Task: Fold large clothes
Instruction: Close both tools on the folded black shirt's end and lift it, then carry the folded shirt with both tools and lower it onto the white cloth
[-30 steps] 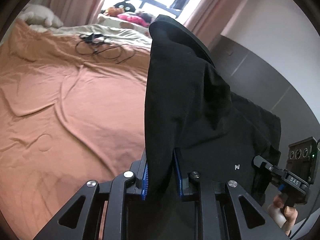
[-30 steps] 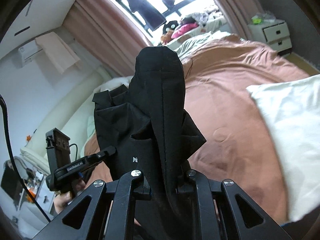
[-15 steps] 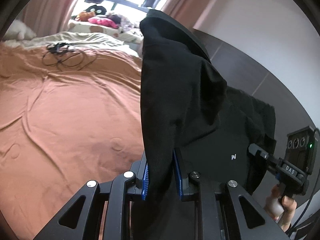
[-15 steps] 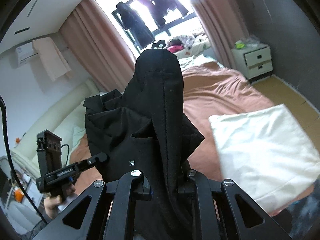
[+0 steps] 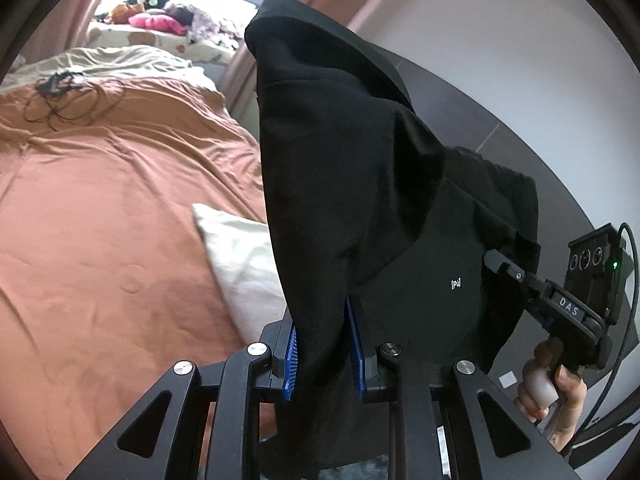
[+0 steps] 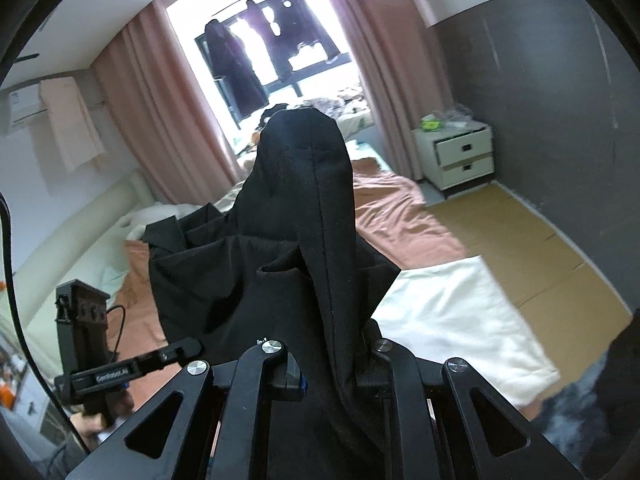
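- The left tongs are clamped on a bunched edge of the black garment, the cloth pinched between their blue pads.
- The right tongs also grip a gathered fold of the garment; the fabric rises in a peak above the jaws and covers the pads almost entirely.
- The garment hangs in the air between the two tongs, lifted off the bed, with loose folds drooping in the middle.
- A small white logo shows on the fabric in the left view.
- In the left view, the right tongs reach into the far side of the cloth, and the right hand grips their handle.
- In the right view, the left tongs meet the lower edge of the cloth at lower left.
- The bed wears an orange-brown sheet, and a white pillow lies on it below the garment.
- A tangle of black cable lies on the far part of the bed.
- A white nightstand stands against the dark wall beside pink curtains.
- Dark clothes hang in the window.
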Tool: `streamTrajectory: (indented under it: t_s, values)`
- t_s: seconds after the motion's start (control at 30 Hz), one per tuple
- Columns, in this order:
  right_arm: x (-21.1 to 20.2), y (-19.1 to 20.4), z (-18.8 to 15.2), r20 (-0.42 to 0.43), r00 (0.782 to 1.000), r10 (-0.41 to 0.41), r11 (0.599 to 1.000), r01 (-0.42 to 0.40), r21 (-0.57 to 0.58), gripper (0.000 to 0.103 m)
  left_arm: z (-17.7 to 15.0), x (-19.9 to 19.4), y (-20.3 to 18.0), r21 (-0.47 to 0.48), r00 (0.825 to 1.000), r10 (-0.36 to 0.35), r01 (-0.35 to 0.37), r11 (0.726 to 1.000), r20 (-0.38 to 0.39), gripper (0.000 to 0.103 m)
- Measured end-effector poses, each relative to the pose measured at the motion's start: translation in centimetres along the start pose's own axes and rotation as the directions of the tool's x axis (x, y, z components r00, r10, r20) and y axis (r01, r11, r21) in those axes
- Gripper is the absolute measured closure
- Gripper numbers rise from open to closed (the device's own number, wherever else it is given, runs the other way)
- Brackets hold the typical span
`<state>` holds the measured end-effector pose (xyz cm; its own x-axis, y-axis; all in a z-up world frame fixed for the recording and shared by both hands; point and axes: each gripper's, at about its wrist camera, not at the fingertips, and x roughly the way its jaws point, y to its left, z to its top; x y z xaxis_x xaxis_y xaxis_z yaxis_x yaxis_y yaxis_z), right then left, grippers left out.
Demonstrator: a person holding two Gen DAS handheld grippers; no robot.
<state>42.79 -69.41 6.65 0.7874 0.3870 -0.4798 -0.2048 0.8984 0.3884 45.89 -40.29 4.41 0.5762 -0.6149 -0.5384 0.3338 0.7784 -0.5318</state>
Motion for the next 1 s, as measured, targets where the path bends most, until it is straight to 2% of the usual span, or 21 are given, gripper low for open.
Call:
streamTrajectory:
  t_s: [0.17, 0.33, 0.67, 0.8, 0.87, 0.93, 0.97, 1.0]
  values:
    - [0.5, -1.9, 0.7, -0.005, 0.998, -0.056, 0.998, 0.056, 0.016, 0.089, -0.1, 2.8, -0.6, -0.012, 0.999, -0.034, 0.033, 0.999, -0.039, 0.08]
    - [2.9, -3.8, 1.0, -0.031, 0.996, -0.087, 0.996, 0.088, 0.026, 0.089, 0.8, 5.5, 1.2, -0.025, 0.997, -0.038, 0.037, 0.999, -0.068, 0.08]
    - [10.7, -8.5, 1.9, -0.092, 0.988, -0.124, 0.989, 0.13, 0.063, 0.089, 2.7, 12.2, 4.9, -0.055, 0.989, 0.0, -0.009, 0.998, -0.151, 0.08]
    - [14.5, -10.7, 2.1, -0.147, 0.977, -0.156, 0.98, 0.171, 0.097, 0.088, 3.0, 14.3, 6.1, -0.066, 0.986, 0.008, -0.019, 0.998, -0.169, 0.079]
    - [16.0, -11.2, 2.0, -0.164, 0.968, -0.189, 0.975, 0.205, 0.084, 0.081, 3.2, 15.3, 6.9, -0.075, 0.983, 0.02, -0.034, 0.997, -0.182, 0.079]
    - [17.6, -12.1, 1.9, -0.186, 0.943, -0.276, 0.953, 0.294, 0.077, 0.057, 2.9, 16.5, 7.4, -0.093, 0.978, 0.028, -0.048, 0.994, -0.207, 0.079]
    - [18.1, -12.8, 2.0, -0.197, 0.93, -0.31, 0.94, 0.331, 0.085, 0.049, 2.9, 17.3, 7.9, -0.099, 0.974, 0.03, -0.053, 0.994, -0.223, 0.077]
    - [18.0, -13.1, 2.2, -0.191, 0.925, -0.329, 0.931, 0.351, 0.094, 0.035, 2.6, 18.0, 7.9, -0.1, 0.969, 0.039, -0.065, 0.993, -0.244, 0.075]
